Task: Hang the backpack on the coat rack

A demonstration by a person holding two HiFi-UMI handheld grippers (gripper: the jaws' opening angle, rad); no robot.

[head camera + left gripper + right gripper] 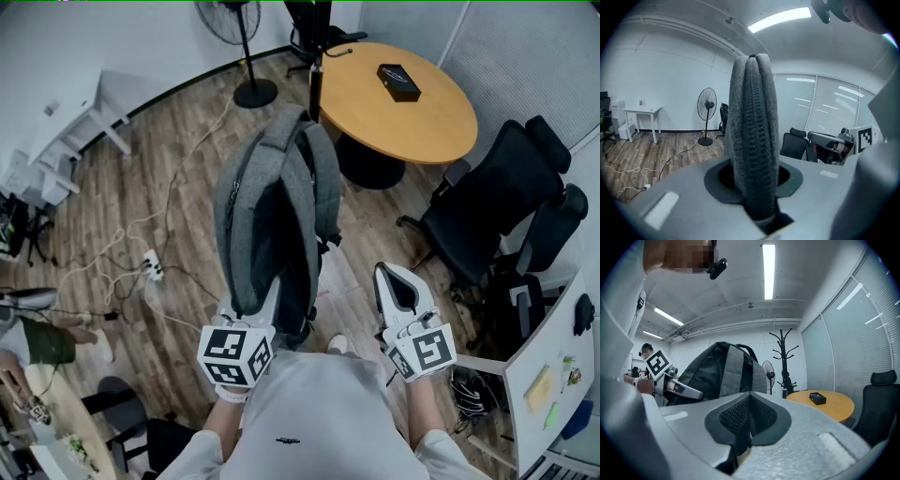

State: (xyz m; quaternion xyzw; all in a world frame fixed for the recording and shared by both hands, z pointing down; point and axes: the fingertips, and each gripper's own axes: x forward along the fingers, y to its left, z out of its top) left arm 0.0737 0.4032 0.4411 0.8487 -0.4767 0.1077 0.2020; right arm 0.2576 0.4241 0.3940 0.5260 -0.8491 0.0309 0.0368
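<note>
Backpack [272,216] was pinched by left gripper [255,311] alone, right gripper [397,281] pressed together, empty; a slip before far rack [783,363] was judged possible.

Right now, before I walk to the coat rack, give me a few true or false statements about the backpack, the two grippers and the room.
1. The left gripper is shut on a grey padded part of the backpack. True.
2. The right gripper holds the backpack too. False: its jaws are together with nothing between them.
3. The backpack hangs on the coat rack. False: the left gripper holds it up, and the rack stands apart, by the round table.
4. A black box lies on the round table. True.
5. The fan stands on the table. False: it stands on the wooden floor.
</note>
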